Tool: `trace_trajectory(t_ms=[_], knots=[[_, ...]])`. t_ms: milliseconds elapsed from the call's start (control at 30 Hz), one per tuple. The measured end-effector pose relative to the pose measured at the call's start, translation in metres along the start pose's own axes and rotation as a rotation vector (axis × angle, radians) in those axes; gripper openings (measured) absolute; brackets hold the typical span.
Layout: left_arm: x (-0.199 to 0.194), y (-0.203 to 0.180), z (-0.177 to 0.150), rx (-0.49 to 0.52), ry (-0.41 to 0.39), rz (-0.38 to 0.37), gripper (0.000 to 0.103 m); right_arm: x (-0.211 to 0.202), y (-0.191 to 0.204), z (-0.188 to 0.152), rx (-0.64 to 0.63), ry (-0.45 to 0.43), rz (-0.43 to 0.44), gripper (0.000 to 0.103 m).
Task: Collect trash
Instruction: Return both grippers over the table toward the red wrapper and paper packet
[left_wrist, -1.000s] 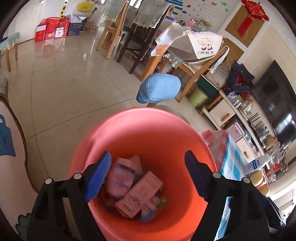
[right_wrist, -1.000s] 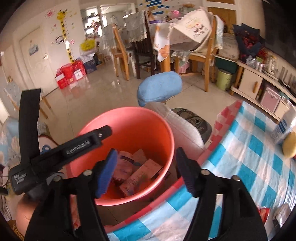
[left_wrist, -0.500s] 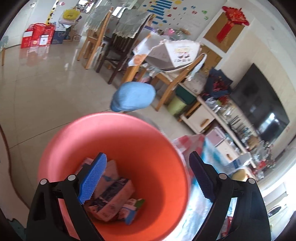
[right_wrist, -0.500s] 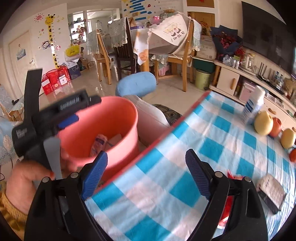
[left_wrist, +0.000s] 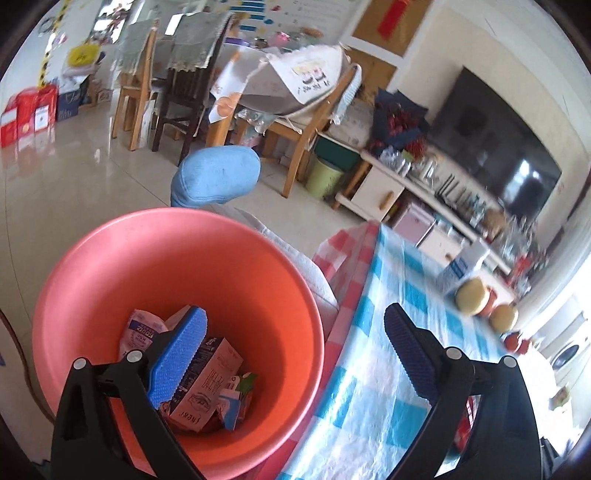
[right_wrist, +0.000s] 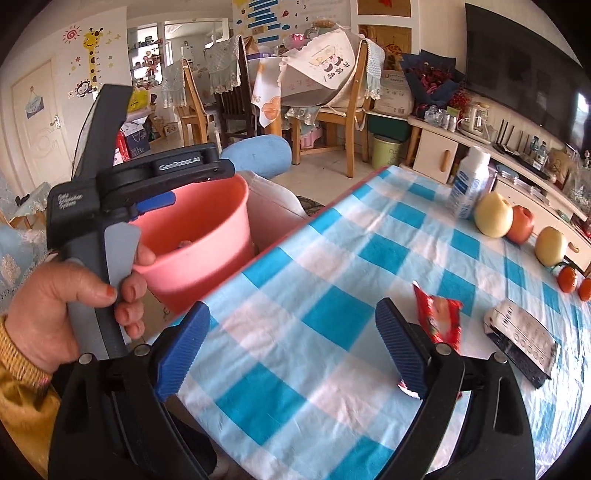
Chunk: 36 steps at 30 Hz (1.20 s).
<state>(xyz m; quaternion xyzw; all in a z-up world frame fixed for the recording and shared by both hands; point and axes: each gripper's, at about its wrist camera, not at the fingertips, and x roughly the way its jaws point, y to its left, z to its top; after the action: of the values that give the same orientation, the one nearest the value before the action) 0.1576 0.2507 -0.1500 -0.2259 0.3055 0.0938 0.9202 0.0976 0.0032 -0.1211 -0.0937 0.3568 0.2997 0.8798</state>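
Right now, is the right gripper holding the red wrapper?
No. The right gripper is open with nothing between its fingers; the red wrapper lies on the checkered tablecloth beside it.

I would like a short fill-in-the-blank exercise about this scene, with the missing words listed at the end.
1. The pink bucket already holds cartons and wrappers, and it stands beside the table's ____ checked tablecloth.
2. The red snack wrapper lies on the tablecloth, next to the right gripper, whose jaws are ____.
3. The left gripper is open and holds ____.
4. Beside the white bottle stands a row of ____.

Missing words: blue; open; nothing; fruit
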Motion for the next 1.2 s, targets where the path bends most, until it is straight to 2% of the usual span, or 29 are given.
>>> trace_trajectory(t_ms=[133, 367, 567, 700, 1033, 1200], knots=[[0.002, -0.014, -0.003, 0.057, 0.034, 0.027, 0.096, -0.013, -0.009, -0.009, 0.004, -0.01, -0.022, 0.092], [-0.013, -0.034, -0.009, 0.101, -0.019, -0.026, 0.096, -0.039, -0.026, -0.019, 0.005, -0.053, -0.075, 0.093], [-0.012, -0.062, -0.017, 0.184, 0.001, -0.031, 0.096, -0.057, -0.042, -0.029, 0.001, -0.08, -0.11, 0.094], [-0.015, -0.077, -0.023, 0.232, -0.01, -0.024, 0.096, -0.064, -0.049, -0.034, -0.006, -0.092, -0.114, 0.094], [-0.024, -0.105, -0.039, 0.274, -0.021, -0.047, 0.096, -0.074, -0.072, -0.045, 0.019, -0.102, -0.109, 0.095], [-0.019, -0.117, -0.047, 0.292, 0.034, -0.054, 0.096, -0.076, -0.089, -0.049, 0.056, -0.103, -0.113, 0.096]])
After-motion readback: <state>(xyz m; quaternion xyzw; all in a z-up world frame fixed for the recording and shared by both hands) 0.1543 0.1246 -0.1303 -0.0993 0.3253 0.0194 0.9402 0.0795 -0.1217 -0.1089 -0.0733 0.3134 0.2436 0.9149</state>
